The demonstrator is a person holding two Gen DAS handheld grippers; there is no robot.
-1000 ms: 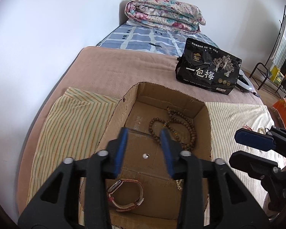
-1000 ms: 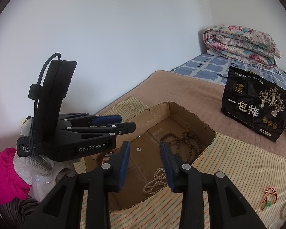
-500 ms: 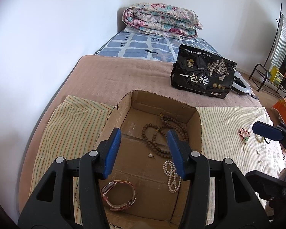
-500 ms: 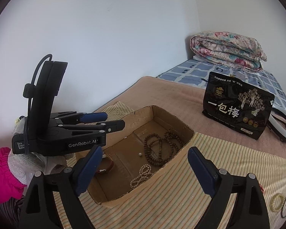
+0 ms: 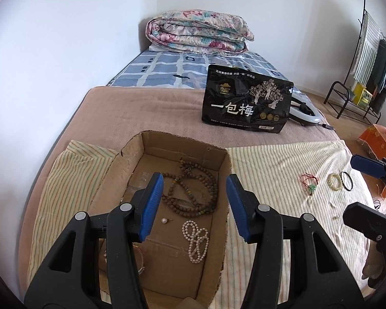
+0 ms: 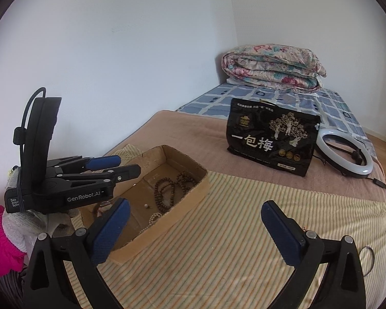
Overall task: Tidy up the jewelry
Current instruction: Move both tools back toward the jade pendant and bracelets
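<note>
Already the cardboard box (image 5: 226, 170) on the bed held part of the jewelry: a wooden bead necklace (image 5: 193, 193), a pearl strand (image 5: 196, 239) and a single loose pearl (image 5: 164, 220). What remained lay out on the striped cloth (image 5: 270, 170), well to the right of the box: a red-string pendant (image 5: 308, 181), a pale bead bracelet (image 5: 333, 181) and a black ring-shaped bangle (image 5: 346, 181) touching or just beside it.

The left claw (image 5: 194, 206) hung over the box with its jaws moderately apart and nothing between them. The right claw (image 6: 193, 229) stood wide open and empty above the bare cloth, pointing toward the far end of the bed. In the left view its blue upper pad (image 5: 368, 166) sat just beside the bangle and bracelet, so the right claw was plainly the nearer one to the loose pieces; the left would have had to cross the box wall and the cloth.

From the right wrist view only a thin ring (image 6: 367, 253) showed at the right edge, so the loose pieces probably lay to that claw's right and low. The likely next pick called for a turn rightward and down. The bangle lay flat, so a jaw would need to come down over its rim.
</note>
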